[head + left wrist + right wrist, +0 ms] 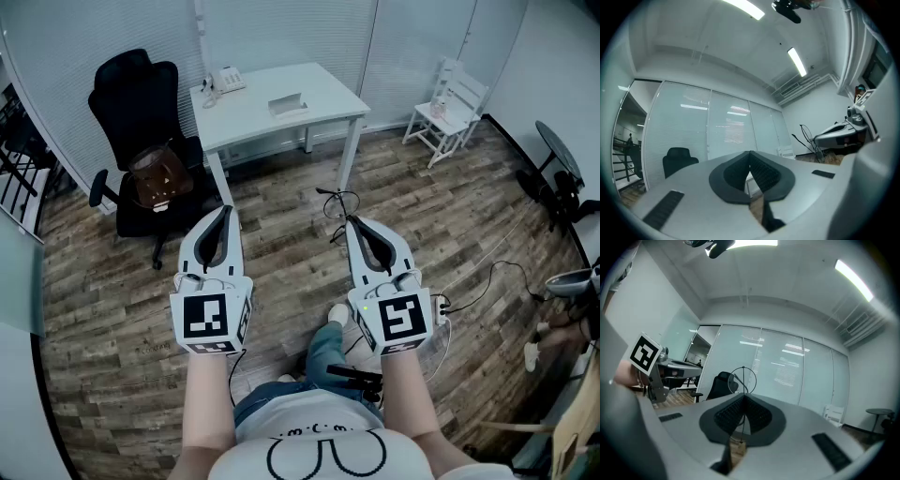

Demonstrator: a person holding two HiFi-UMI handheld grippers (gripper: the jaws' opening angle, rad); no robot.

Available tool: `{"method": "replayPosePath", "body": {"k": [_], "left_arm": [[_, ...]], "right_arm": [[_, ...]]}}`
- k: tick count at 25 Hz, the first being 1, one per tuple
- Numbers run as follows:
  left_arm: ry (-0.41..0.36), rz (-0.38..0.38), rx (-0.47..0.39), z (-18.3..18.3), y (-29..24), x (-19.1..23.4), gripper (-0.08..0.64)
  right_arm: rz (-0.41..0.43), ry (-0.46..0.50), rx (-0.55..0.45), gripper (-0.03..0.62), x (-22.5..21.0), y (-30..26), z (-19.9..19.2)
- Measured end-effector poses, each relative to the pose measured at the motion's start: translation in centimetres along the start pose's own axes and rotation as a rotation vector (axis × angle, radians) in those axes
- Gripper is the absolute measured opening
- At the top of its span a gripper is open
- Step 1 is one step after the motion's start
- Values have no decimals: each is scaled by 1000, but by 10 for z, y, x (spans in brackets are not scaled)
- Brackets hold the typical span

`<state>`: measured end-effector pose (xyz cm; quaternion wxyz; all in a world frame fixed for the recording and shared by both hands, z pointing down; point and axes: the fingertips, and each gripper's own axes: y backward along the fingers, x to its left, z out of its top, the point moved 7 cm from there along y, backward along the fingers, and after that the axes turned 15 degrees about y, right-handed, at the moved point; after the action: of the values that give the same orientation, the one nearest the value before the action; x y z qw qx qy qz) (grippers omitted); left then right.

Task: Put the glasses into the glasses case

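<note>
Thin wire-rimmed glasses [336, 201] stick out from the tip of my right gripper [352, 225], which is shut on them. In the right gripper view a round lens [743, 379] rises above the closed pads [754, 416]. My left gripper [225, 212] is held level beside it with its jaws shut and nothing between them; its pads [761, 172] meet in the left gripper view. A pale grey glasses case [288, 104] lies on the white table [253, 117] ahead of both grippers. Seen from the left gripper, the glasses [806, 136] hang off the right gripper [816, 139].
A black office chair [131, 103] with a brown bag [157, 176] stands left of the table. A white phone [226, 80] sits at the table's back corner. A small white chair [450, 108] is at the far right. Cables [487, 277] run over the wooden floor.
</note>
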<state>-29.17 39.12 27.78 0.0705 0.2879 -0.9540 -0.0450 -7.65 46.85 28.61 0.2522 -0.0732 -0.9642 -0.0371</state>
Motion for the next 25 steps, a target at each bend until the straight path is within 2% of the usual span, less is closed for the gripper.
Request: {"method": "replayPosePath", "body": {"k": [6, 11, 19, 25], "left_arm": [[-14, 16, 15, -8, -24, 0, 16], [9, 43, 39, -25, -71, 8, 15], [-8, 61, 38, -30, -182, -1, 17], [3, 113, 25, -36, -260, -10, 16]], "right_arm": [[6, 1, -8, 15, -17, -20, -11], [21, -27, -11, 15, -41, -57, -35], [51, -53, -16, 15, -123, -142, -76], [108, -46, -41, 15, -178, -201, -101]]}}
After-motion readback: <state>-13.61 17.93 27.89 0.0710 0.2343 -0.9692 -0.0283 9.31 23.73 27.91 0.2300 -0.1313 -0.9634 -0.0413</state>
